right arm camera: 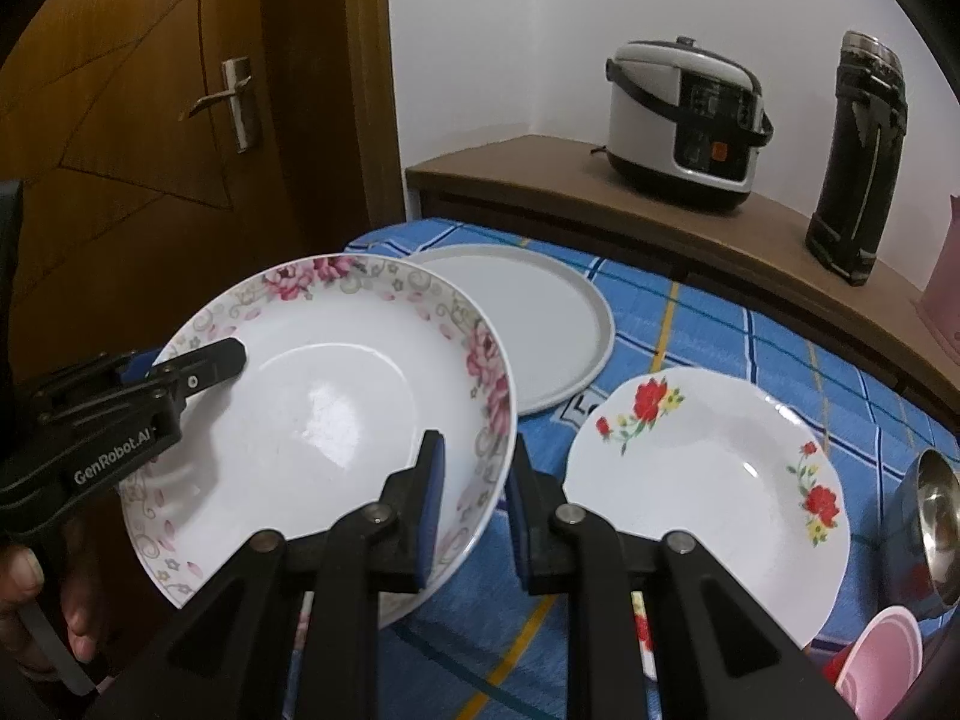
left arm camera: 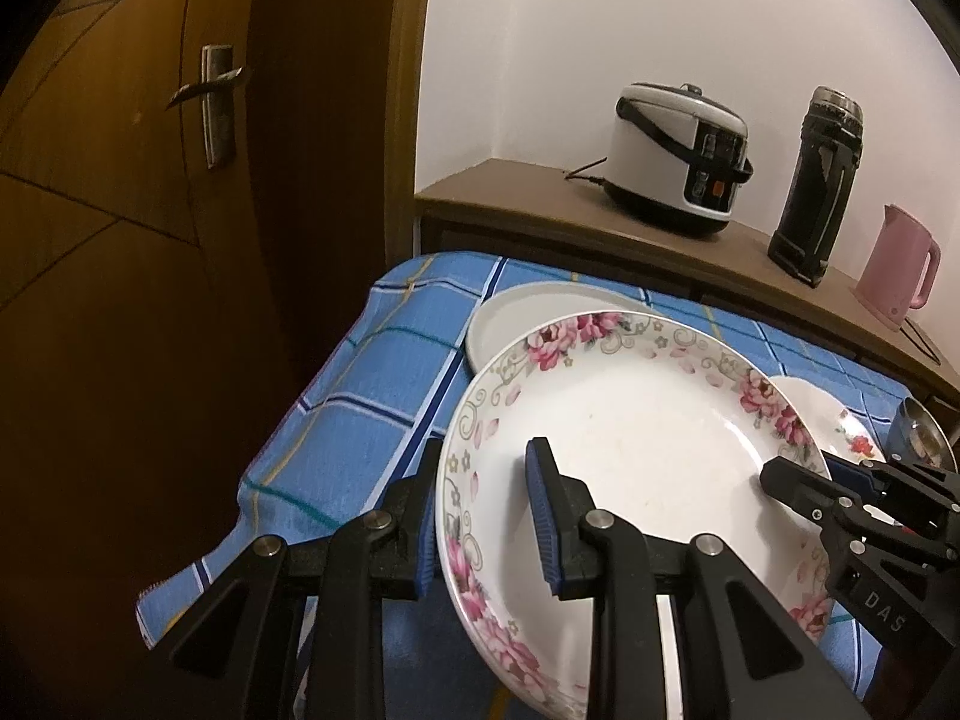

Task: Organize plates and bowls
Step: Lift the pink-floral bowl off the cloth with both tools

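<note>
A white plate with a pink flower rim [left arm camera: 630,450] [right arm camera: 324,408] is held up above the blue checked cloth by both grippers. My left gripper [left arm camera: 486,522] is shut on its left rim; it also shows in the right wrist view [right arm camera: 198,369]. My right gripper [right arm camera: 474,504] is shut on its right rim; it also shows in the left wrist view [left arm camera: 798,480]. A plain white plate [right arm camera: 528,324] [left arm camera: 510,312] lies behind it on the cloth. A red-flower plate [right arm camera: 708,480] [left arm camera: 840,426] lies to the right.
A steel bowl [right arm camera: 936,516] and a pink bowl [right arm camera: 882,660] sit at the right edge. A brown shelf [right arm camera: 540,180] behind holds a rice cooker [right arm camera: 684,120], a black flask [right arm camera: 858,162] and a pink kettle [left arm camera: 894,264]. A wooden door [left arm camera: 120,240] stands left.
</note>
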Tool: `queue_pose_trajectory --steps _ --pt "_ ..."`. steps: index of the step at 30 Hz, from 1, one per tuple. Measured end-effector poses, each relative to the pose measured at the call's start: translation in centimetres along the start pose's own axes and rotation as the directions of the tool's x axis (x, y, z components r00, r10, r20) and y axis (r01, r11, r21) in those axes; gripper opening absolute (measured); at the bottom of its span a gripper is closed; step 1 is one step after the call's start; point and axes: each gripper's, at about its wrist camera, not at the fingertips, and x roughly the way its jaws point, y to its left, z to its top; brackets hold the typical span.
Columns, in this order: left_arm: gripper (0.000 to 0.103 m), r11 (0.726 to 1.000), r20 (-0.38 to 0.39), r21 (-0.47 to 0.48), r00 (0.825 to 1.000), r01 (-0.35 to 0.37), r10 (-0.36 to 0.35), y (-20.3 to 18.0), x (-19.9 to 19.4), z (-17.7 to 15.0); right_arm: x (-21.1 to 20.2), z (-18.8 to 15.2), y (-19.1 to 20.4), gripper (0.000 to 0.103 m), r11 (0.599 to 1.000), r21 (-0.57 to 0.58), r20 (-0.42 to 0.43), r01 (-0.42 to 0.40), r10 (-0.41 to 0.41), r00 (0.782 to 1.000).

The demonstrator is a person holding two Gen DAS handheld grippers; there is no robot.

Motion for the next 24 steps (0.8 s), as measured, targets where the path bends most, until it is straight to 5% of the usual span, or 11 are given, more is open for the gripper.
queue_pose_trajectory --steps 24 --pt "0.029 0.999 0.088 0.027 0.996 0.019 -0.021 -1.1 -0.7 2.8 -1.2 2.7 -1.0 0.02 0.999 0.027 0.072 0.037 -0.039 0.997"
